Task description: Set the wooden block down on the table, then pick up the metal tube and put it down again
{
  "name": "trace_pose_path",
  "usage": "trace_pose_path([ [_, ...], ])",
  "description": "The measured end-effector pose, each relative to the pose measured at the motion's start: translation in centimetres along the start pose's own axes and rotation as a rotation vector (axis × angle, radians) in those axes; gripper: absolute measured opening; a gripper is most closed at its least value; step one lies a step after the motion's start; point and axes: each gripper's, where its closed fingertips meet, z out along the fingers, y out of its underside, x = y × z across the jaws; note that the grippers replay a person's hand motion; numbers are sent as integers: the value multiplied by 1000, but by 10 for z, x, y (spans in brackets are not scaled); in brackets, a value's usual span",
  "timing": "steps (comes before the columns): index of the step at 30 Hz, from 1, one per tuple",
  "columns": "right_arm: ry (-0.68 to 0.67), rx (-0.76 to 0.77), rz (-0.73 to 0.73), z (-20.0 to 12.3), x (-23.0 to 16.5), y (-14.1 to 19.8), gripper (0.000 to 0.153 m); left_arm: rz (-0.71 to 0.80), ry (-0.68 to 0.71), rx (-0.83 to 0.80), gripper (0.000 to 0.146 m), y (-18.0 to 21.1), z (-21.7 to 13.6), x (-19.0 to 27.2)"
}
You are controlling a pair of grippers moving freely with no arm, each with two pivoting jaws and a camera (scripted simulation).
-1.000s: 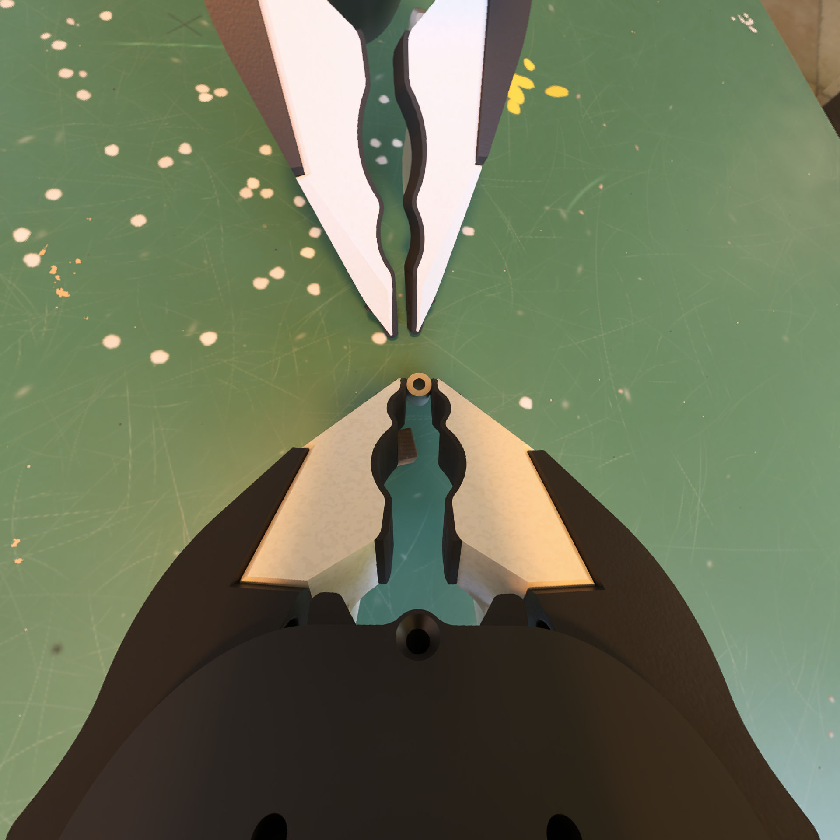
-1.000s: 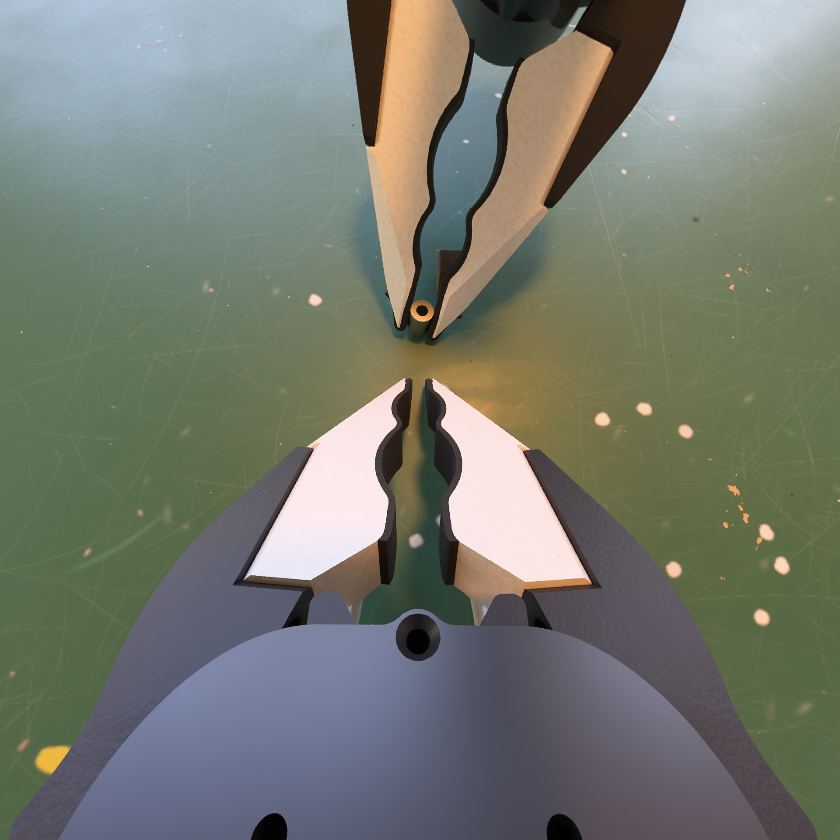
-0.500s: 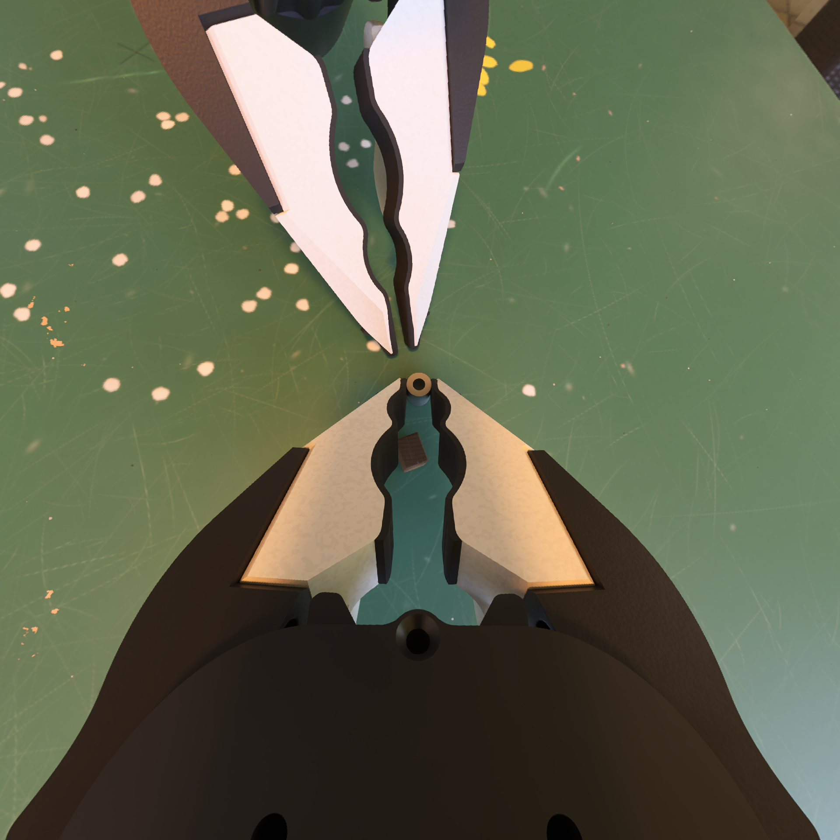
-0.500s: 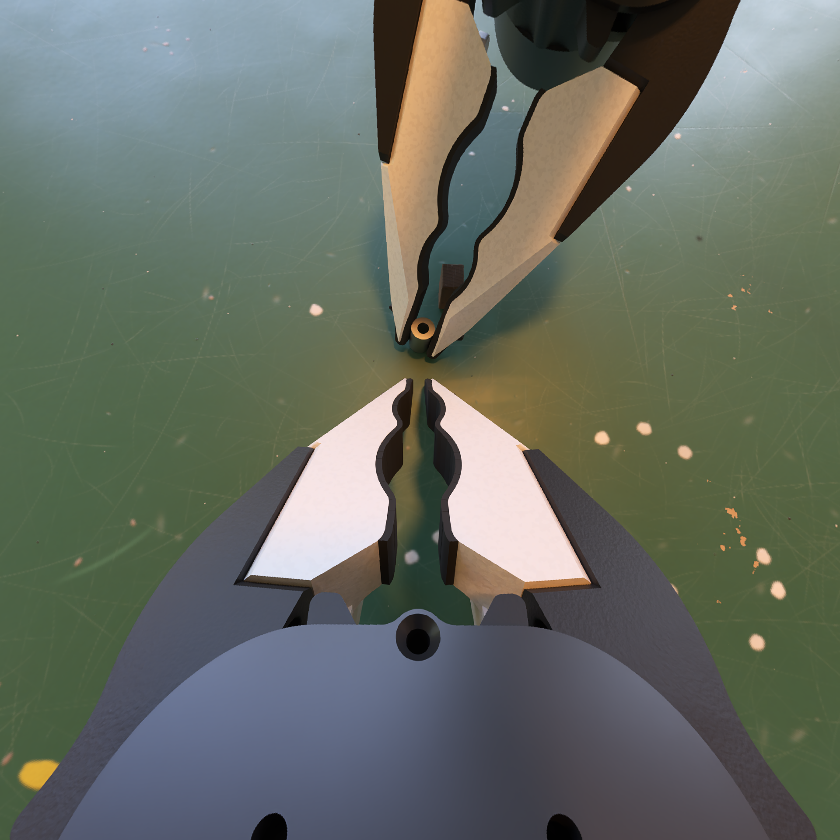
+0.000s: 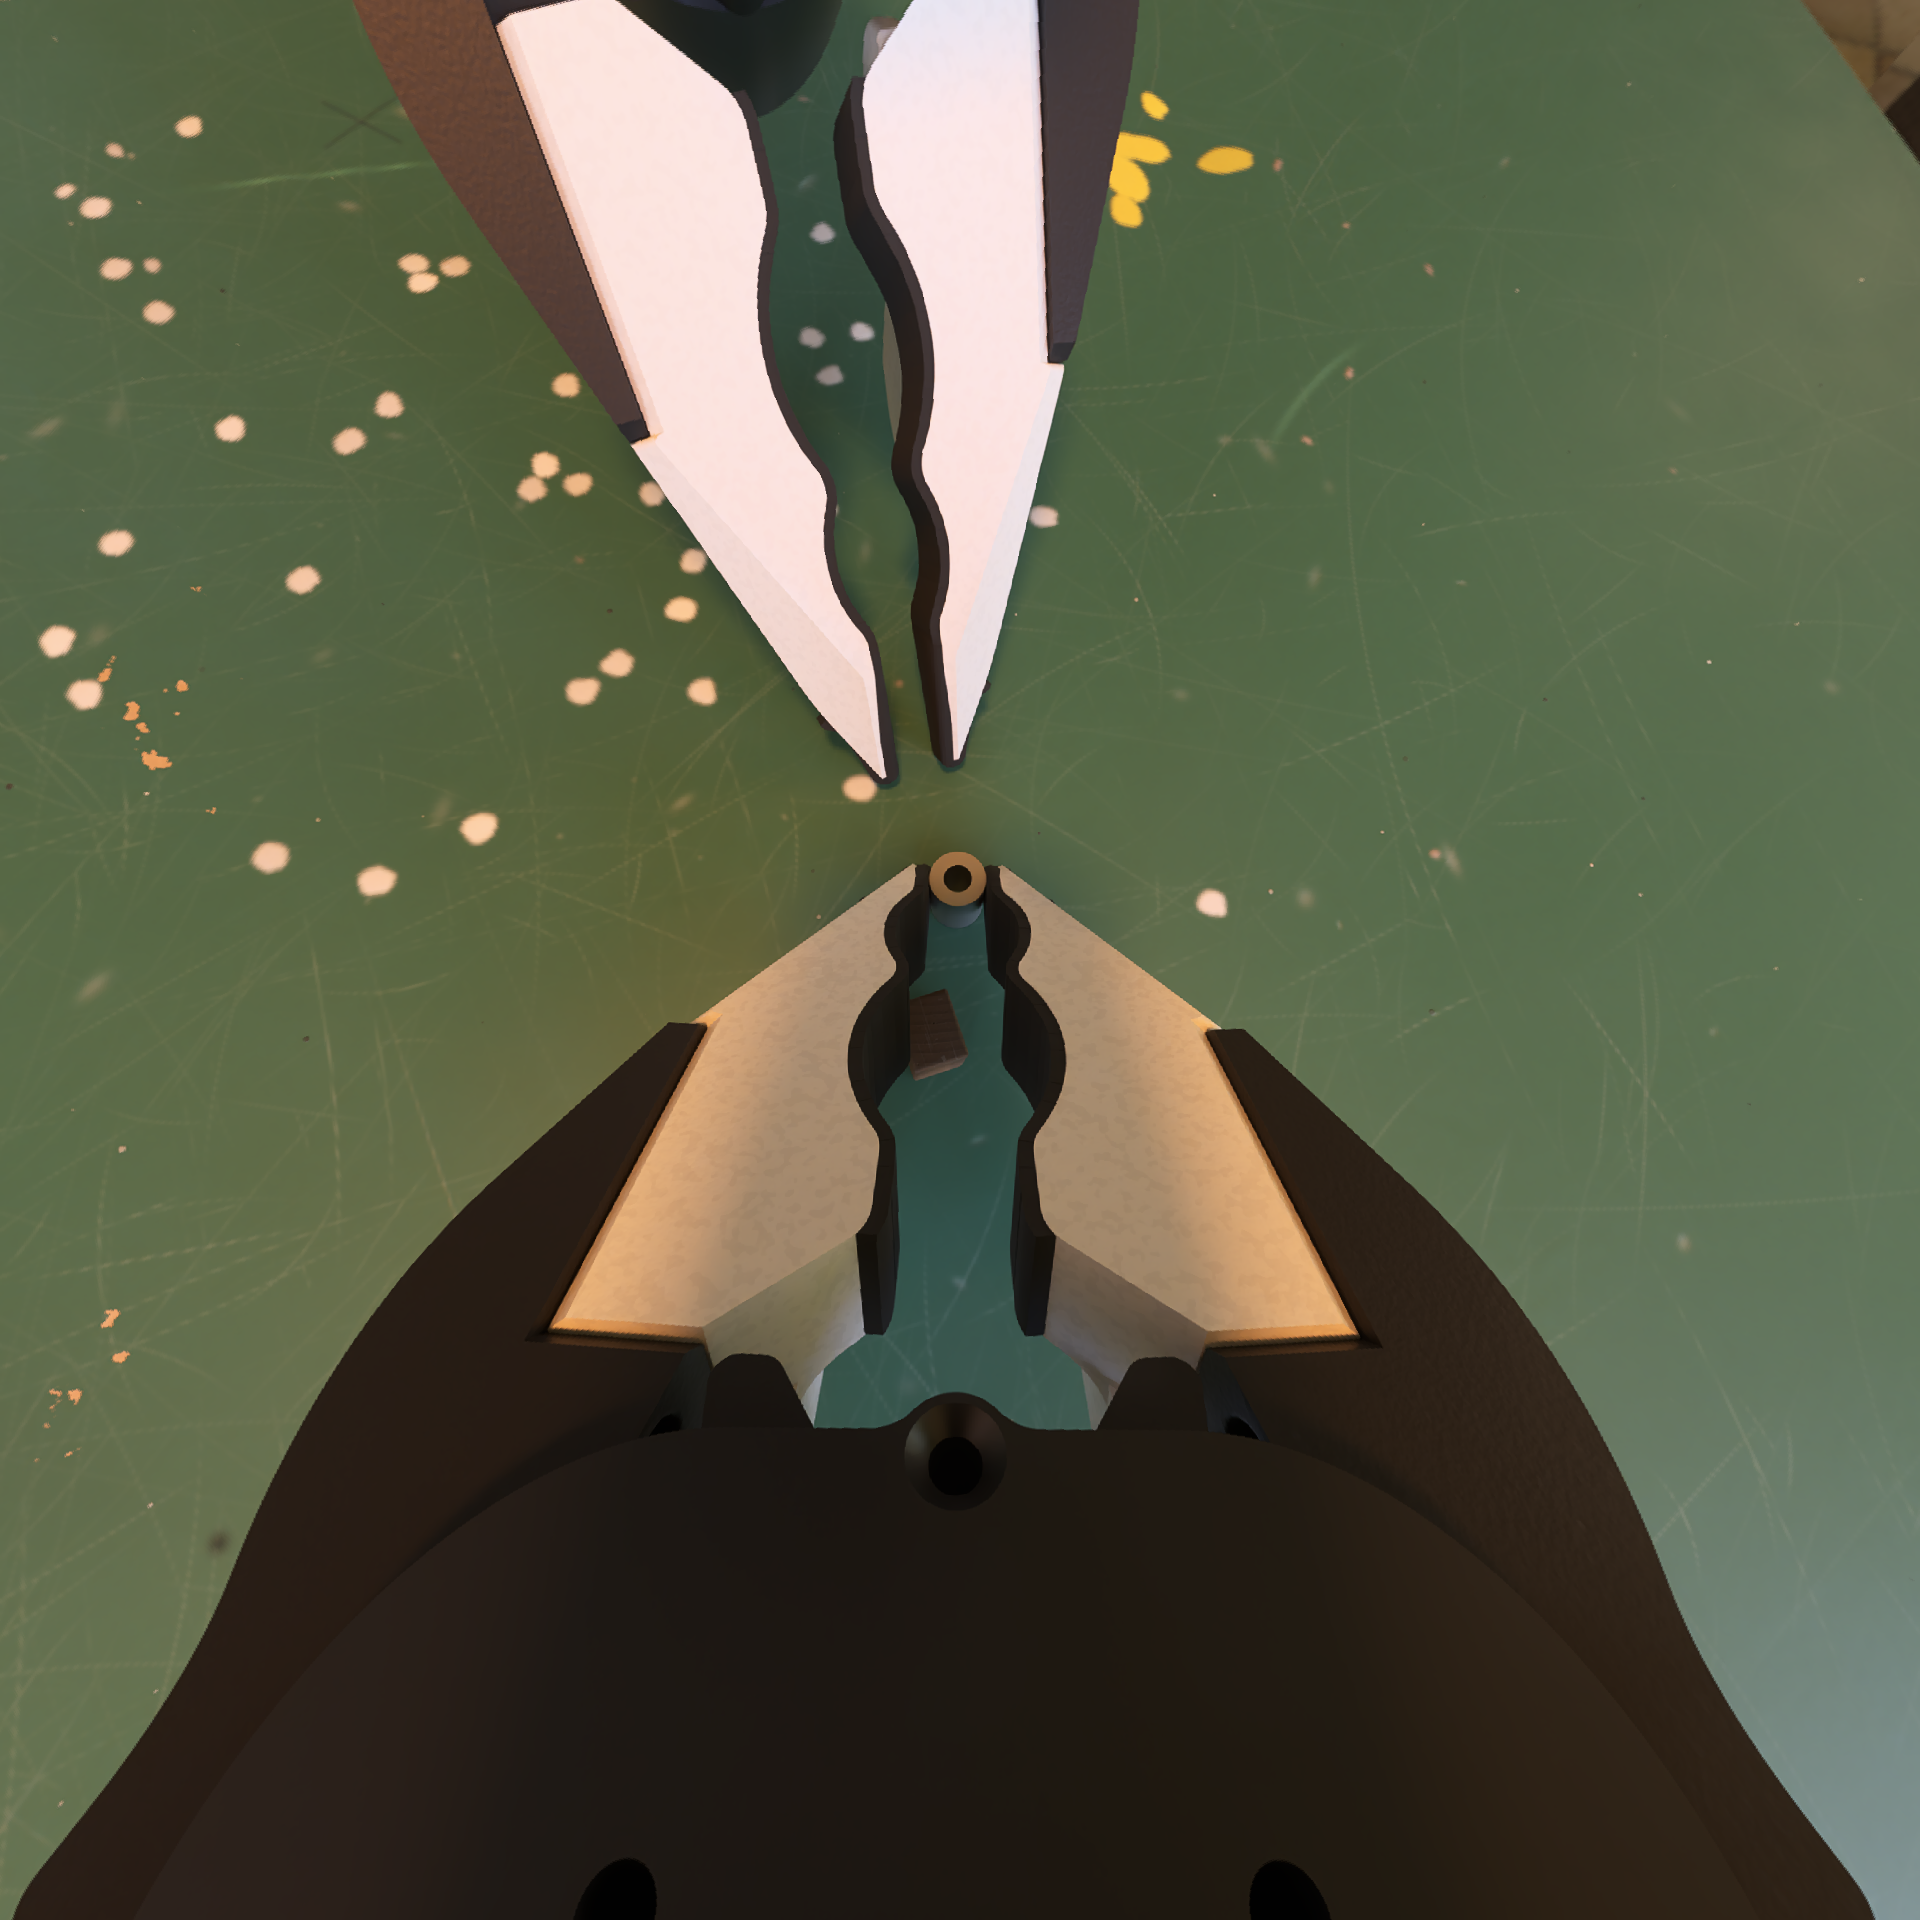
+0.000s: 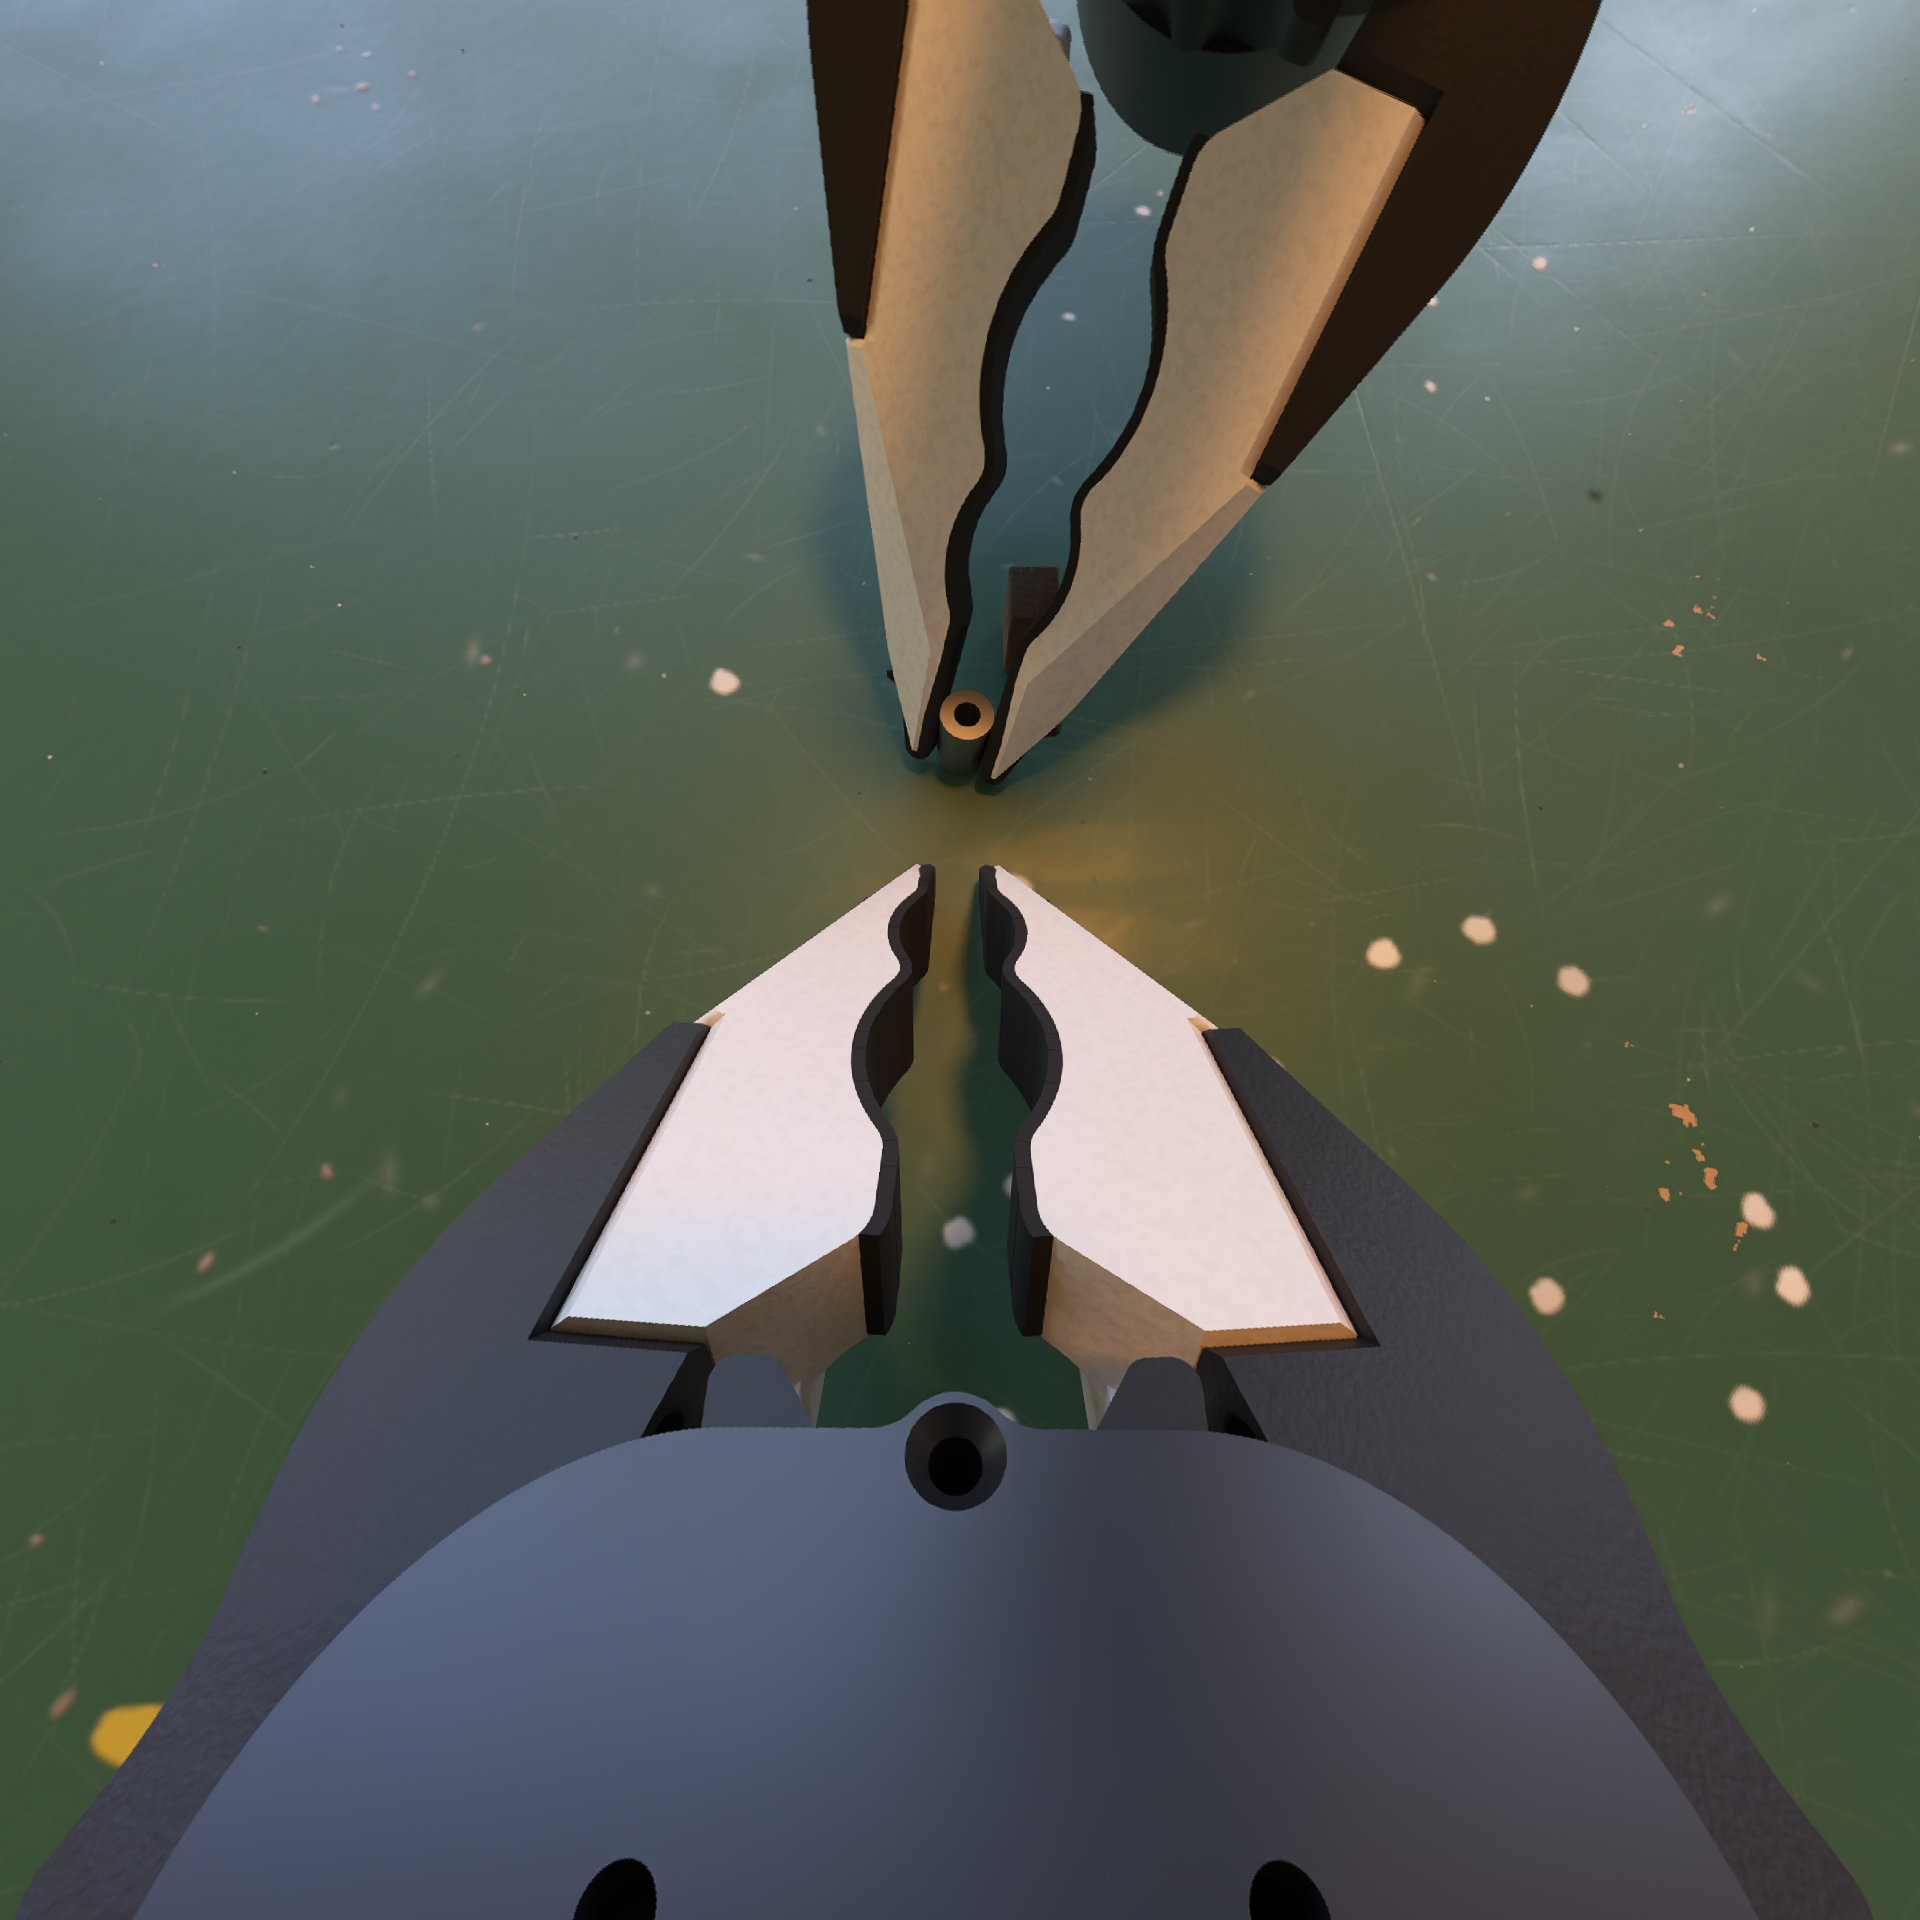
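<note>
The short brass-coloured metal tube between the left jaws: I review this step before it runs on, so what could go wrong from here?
1. The short brass-coloured metal tube stands upright, held only at the very tips of the left gripper; it could slip or topple on release.
2. The small dark wooden block lies on the scratched green table just behind the tube, so it might be knocked.
3. The right gripper, empty, points tip to tip at the left one; they may collide.

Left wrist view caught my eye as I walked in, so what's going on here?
The left gripper is shut on the metal tube, holding it upright at its fingertips just over the green table. The wooden block already lies on the table below. The right gripper faces it, nearly closed and empty.
</note>
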Motion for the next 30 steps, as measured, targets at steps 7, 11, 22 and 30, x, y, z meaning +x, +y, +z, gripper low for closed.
trace_pose_path([
  [7, 16, -3, -3, 1, 0, -1, 7, -42, -18, -8, 10, 0, 0, 0],
  [11, 22, 6, -20, 2, 0, -3, 6, -67, 0, 2, 10, 0, 0, 0],
  [22, 81, -19, -93, 4, 0, -6, 4, -168, 44, -12, 10, -1, -1, -1],
  [30, 39, 11, -47, 3, -1, -4, 8, -146, 0, 19, 10, -2, 1, 2],
])
